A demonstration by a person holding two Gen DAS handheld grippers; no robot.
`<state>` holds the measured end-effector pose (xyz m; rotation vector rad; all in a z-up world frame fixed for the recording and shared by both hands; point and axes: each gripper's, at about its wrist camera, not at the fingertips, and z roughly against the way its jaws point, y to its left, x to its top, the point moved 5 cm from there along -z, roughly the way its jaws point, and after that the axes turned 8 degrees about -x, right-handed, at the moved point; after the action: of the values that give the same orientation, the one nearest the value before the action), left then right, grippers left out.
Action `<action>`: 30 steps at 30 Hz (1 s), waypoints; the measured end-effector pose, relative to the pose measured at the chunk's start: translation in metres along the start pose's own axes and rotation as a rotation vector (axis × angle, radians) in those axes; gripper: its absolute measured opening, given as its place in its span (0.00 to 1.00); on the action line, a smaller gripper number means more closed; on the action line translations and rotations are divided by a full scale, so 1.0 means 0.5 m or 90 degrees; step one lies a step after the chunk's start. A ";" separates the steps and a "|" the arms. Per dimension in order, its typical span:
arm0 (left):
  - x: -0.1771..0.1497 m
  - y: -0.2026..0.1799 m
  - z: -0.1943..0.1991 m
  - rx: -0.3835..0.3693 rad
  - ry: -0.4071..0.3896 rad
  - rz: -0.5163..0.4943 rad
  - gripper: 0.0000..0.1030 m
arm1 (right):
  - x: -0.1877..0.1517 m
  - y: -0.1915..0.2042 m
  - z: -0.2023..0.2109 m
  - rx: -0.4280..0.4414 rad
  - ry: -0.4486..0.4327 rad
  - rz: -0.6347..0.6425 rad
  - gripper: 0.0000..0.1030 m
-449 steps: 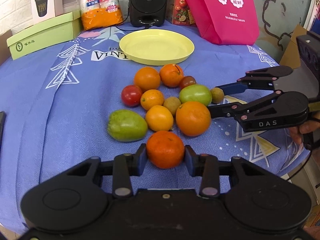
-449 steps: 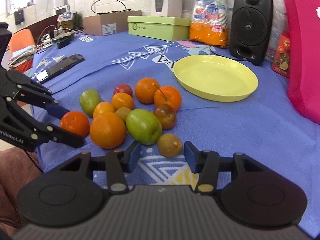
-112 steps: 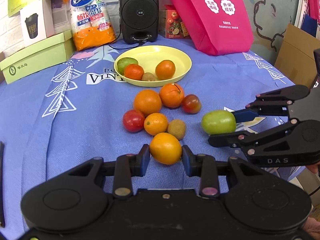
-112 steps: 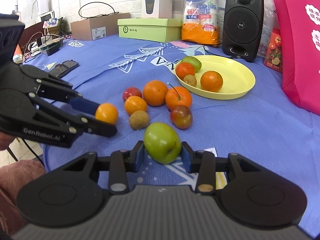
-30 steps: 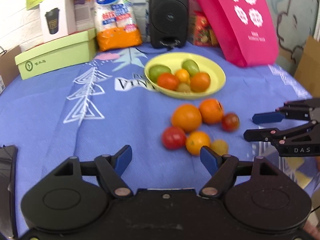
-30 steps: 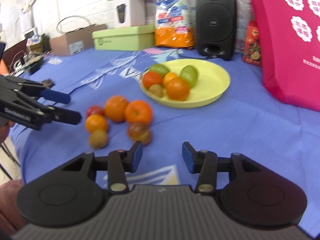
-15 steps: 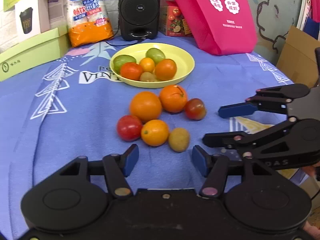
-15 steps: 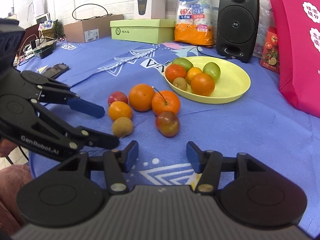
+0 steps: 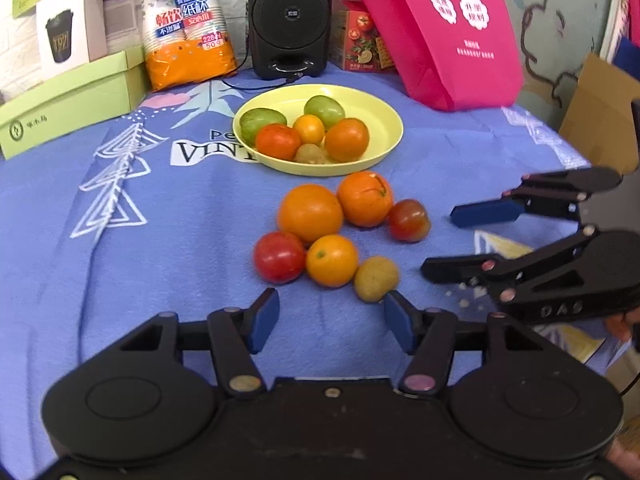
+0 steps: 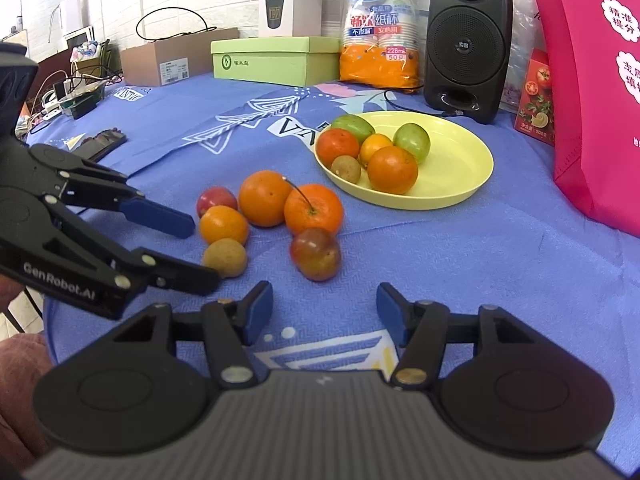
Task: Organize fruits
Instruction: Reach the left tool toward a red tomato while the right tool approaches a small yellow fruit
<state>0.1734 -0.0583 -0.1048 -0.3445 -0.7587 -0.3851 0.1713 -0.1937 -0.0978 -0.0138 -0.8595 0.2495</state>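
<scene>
The left claw [image 9: 327, 325] stands open and holds nothing, low over the blue cloth of the table [image 9: 168, 216]; the small orange [image 9: 331, 260] lies just ahead of the gap between its fingers, with the red tomato [image 9: 279, 257] to one side of it and the brown kiwi-like fruit [image 9: 376, 279] close to its right fingertip. The right claw [image 10: 323, 312] is likewise open and empty, and the dark red plum-like fruit [image 10: 316, 254] sits just ahead of its gap. Each claw shows in the other's view, coming in from the side, jaws apart.

Six fruits lie loose on the cloth in one tight cluster near the front edge of the table: the four named, a large orange [image 9: 310, 213] and a stemmed orange [image 9: 364, 199] behind them. Six more sit in the yellow plate [image 9: 384, 136] further back, crowded to its left half: two green fruits, two oranges, one small yellow-orange fruit and one brown one.

Behind the plate stand a black speaker [image 9: 289, 16], a pack of paper cups [image 9: 185, 24], a green box [image 9: 72, 100] and a pink bag [image 9: 448, 28], the bag cut off at the top. Whether the fruits in the plate touch each other I cannot tell for all of them; the brown one there is half hidden
</scene>
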 end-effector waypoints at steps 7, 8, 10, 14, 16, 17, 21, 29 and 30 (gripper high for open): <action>0.006 0.043 0.000 0.036 -0.003 0.009 0.58 | -0.001 -0.001 -0.002 0.002 0.001 0.003 0.57; 0.008 0.044 -0.002 0.039 -0.004 0.005 0.58 | 0.000 0.000 -0.004 0.002 0.001 0.005 0.57; 0.015 0.044 -0.010 0.041 -0.005 -0.006 0.58 | 0.003 0.002 -0.009 0.002 0.001 0.007 0.57; 0.024 0.039 -0.027 0.042 -0.009 -0.040 0.60 | 0.011 0.005 -0.017 0.004 0.002 0.012 0.57; 0.026 0.036 -0.033 0.039 -0.011 -0.054 0.61 | 0.013 0.007 -0.019 0.006 0.002 0.016 0.57; 0.028 0.037 -0.036 0.037 -0.012 -0.057 0.61 | 0.014 0.007 -0.020 0.007 0.003 0.018 0.57; 0.034 0.041 -0.047 0.026 -0.015 -0.054 0.62 | 0.018 0.009 -0.024 0.010 0.003 0.023 0.57; 0.031 0.040 -0.046 0.002 -0.017 -0.056 0.43 | 0.033 0.017 -0.042 0.018 -0.001 0.031 0.57; 0.031 0.039 -0.046 0.000 -0.017 -0.055 0.41 | 0.035 0.018 -0.045 0.018 -0.001 0.029 0.57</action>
<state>0.2063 -0.0544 -0.1124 -0.3188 -0.8009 -0.4623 0.1972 -0.1792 -0.1006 -0.0078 -0.8572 0.3045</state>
